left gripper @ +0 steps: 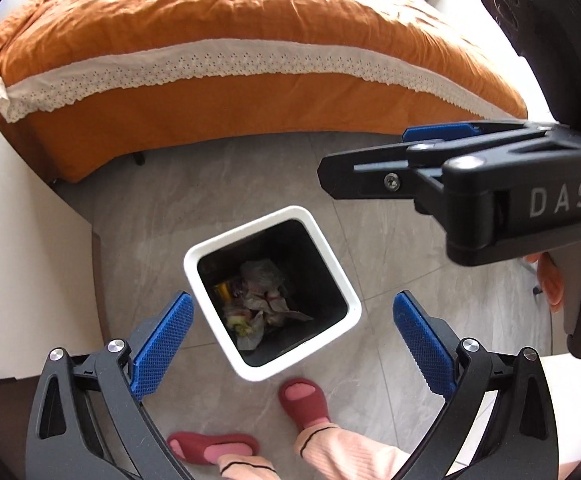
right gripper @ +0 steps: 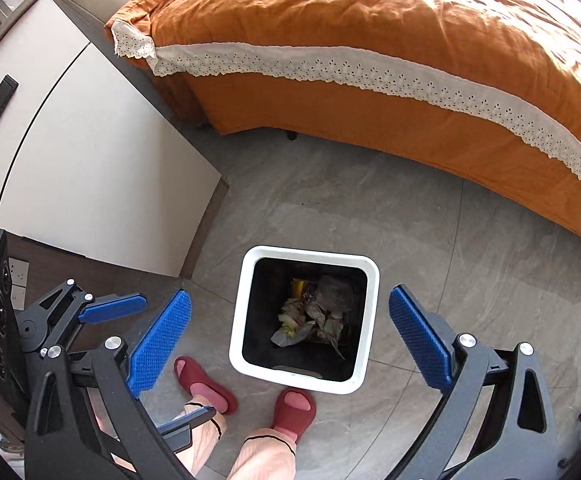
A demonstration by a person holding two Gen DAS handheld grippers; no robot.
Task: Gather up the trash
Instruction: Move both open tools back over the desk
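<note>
A white square trash bin (left gripper: 350, 300) with a black inside stands on the grey floor and holds crumpled trash (left gripper: 256, 300). My left gripper (left gripper: 292, 340) is open and empty, high above the bin, its blue pads either side of it. My right gripper (right gripper: 290, 338) is also open and empty above the same bin (right gripper: 236, 328), with the trash (right gripper: 314, 314) showing inside. The right gripper also shows in the left wrist view (left gripper: 370, 160), at the upper right. The left gripper shows in the right wrist view (right gripper: 138, 364), at the lower left.
A bed with an orange cover (left gripper: 226, 48) and white lace trim runs behind the bin. A white desk (right gripper: 90, 168) with a dark phone (right gripper: 0, 100) stands to the left. The person's feet in red slippers (right gripper: 294, 410) stand just in front of the bin.
</note>
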